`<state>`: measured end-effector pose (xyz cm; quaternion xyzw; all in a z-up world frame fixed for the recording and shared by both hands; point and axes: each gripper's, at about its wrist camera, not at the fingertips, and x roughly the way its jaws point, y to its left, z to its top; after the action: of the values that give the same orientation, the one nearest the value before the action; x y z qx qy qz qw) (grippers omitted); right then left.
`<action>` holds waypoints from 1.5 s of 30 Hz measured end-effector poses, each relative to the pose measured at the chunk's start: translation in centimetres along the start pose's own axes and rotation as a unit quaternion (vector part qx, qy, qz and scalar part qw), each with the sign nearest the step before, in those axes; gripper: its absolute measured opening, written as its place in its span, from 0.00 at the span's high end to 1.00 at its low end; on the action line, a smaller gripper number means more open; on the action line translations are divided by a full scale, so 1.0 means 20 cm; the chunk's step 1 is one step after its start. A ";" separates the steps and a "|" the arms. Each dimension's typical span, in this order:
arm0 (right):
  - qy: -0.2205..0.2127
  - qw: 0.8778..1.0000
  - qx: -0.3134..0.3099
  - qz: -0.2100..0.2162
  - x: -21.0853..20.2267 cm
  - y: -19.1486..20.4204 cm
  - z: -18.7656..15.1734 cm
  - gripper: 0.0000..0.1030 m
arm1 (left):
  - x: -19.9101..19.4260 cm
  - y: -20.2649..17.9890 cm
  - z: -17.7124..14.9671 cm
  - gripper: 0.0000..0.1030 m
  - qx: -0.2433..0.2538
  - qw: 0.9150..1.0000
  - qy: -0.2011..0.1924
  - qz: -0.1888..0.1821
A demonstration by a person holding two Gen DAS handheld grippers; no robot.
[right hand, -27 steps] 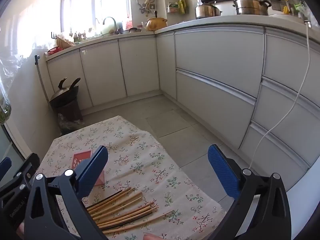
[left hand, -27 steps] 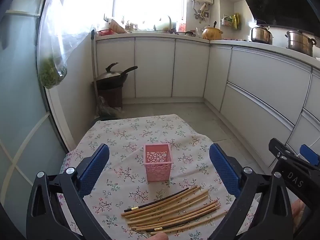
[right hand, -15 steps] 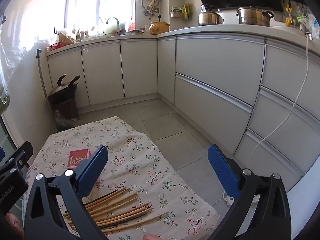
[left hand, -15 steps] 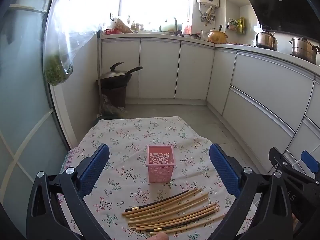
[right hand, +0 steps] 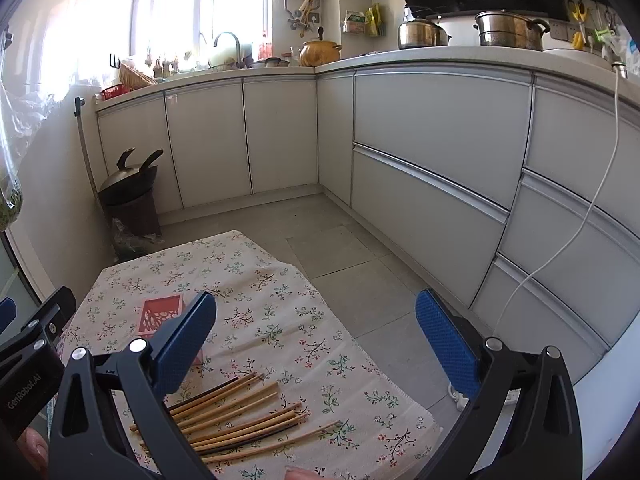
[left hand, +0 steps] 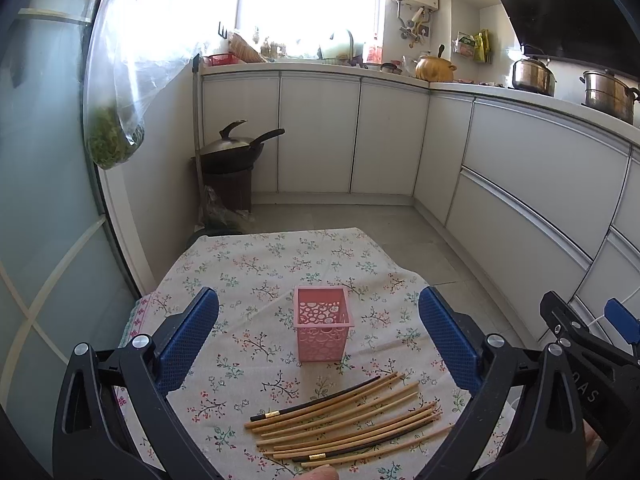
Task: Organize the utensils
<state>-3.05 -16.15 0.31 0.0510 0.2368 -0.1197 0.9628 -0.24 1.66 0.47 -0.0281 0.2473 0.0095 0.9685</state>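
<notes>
Left wrist view: a small worktop under a floral cloth is seen in a kitchen.
Left gripper: jaws are spread wide, with nothing between the blue pads; it is held above the near part of the worktop, tilted downward.
Right gripper: jaws are likewise spread wide and nothing is gripped; it is held over the worktop's right edge, with floor seen between the pads.
Basket: a pink perforated basket is stood upright near the middle of the worktop, empty as far as can be seen. In the right wrist view it is partly hidden behind the left pad.
Chopsticks: a loose row of wooden and dark sticks is laid flat near the near edge of the worktop, in front of the basket and apart from it. In the right wrist view they are seen at lower left.
Fingertip: a person's fingertip is seen at the bottom edge, just beside the nearest stick.
Surroundings: a wok is set on a bin in the far corner; pots are stood on the kitchen counter.
</notes>
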 end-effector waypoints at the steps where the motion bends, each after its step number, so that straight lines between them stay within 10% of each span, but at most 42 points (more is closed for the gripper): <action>1: 0.000 1.000 0.000 0.000 0.00 0.00 0.00 0.05 | 0.00 0.00 0.00 0.07 0.000 1.000 -0.001 0.001; 45: 0.013 1.000 0.006 0.004 0.02 -0.02 0.01 0.05 | 0.01 -0.02 -0.01 0.07 0.003 1.000 0.005 0.000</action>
<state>-2.67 -16.70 0.26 0.0597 0.2485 -0.1164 0.9598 -0.03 1.25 0.25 -0.0252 0.2518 0.0091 0.9674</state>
